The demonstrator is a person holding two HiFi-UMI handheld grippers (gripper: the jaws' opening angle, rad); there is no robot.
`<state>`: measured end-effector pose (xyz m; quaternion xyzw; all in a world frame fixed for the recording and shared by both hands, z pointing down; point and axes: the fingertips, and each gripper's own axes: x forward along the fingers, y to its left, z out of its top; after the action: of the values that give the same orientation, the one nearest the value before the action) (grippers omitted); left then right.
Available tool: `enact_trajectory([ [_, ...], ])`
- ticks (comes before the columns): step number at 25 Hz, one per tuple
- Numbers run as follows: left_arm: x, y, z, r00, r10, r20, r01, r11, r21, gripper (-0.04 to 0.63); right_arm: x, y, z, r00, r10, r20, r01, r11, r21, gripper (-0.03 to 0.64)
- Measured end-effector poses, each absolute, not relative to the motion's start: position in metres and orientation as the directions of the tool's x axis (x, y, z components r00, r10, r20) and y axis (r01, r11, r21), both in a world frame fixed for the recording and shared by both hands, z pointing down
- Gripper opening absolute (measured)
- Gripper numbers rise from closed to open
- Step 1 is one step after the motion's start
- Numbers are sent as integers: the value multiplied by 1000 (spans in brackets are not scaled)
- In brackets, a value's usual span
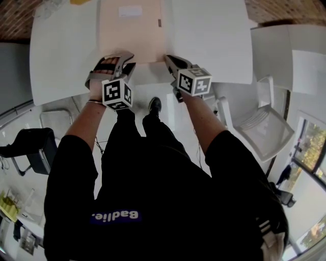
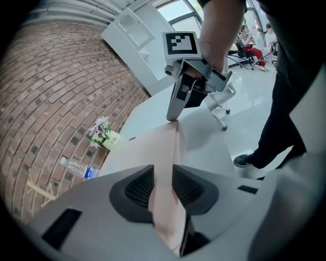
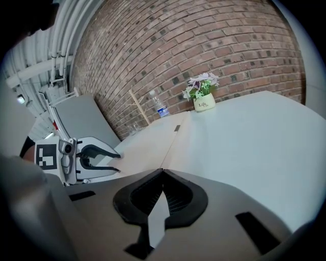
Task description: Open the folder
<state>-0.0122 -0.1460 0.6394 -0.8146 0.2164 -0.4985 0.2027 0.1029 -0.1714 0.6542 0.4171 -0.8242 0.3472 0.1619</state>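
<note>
A pale peach folder point(image 1: 132, 35) lies flat and closed on the white table point(image 1: 214, 41), its near edge towards me. My left gripper point(image 1: 131, 60) is at the folder's near left corner. In the left gripper view the folder point(image 2: 153, 148) runs between the jaws of the left gripper point(image 2: 163, 168), which stand apart around it. From the right gripper view the left gripper point(image 3: 118, 162) also shows a gap between its fingers. My right gripper point(image 1: 167, 57) is at the near right corner, and the right gripper point(image 3: 163, 171) is shut on the folder's thin edge point(image 3: 153, 142).
A small flower pot point(image 3: 202, 99) and a water bottle point(image 3: 160, 108) stand at the table's far edge by the brick wall. A white chair point(image 1: 265, 127) is to my right, a black chair point(image 1: 30, 148) to my left. A white label point(image 1: 130, 11) marks the folder.
</note>
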Motion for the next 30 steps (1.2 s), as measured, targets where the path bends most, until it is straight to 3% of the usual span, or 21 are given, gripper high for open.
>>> enact_trajectory([
  [1,-13,-146,640,407,-554,726,-155,-825,-543,86,101,-171,655,-602,-573,557,-798,414,-437,28],
  [3,-16,-148,641,396,-559,729,-171,-824,-540,69,99,-171,655,-605,-569,557,-796,419,-436,28],
  [8,-15,-149,640,402,-552,731,-238,-834,-498,54,98,-170,655,-600,-565,567,-800,421,-427,28],
  [14,-15,-158,623,466,-576,671,-431,-811,-396,40,99,-171,657,-575,-561,595,-815,450,-364,28],
  [20,-23,-155,609,495,-608,620,-535,-776,-335,35,99,-170,657,-565,-554,612,-820,461,-339,28],
  [30,-43,-153,566,572,-664,482,-742,-669,-40,32,109,-173,658,-516,-534,670,-836,484,-258,28],
])
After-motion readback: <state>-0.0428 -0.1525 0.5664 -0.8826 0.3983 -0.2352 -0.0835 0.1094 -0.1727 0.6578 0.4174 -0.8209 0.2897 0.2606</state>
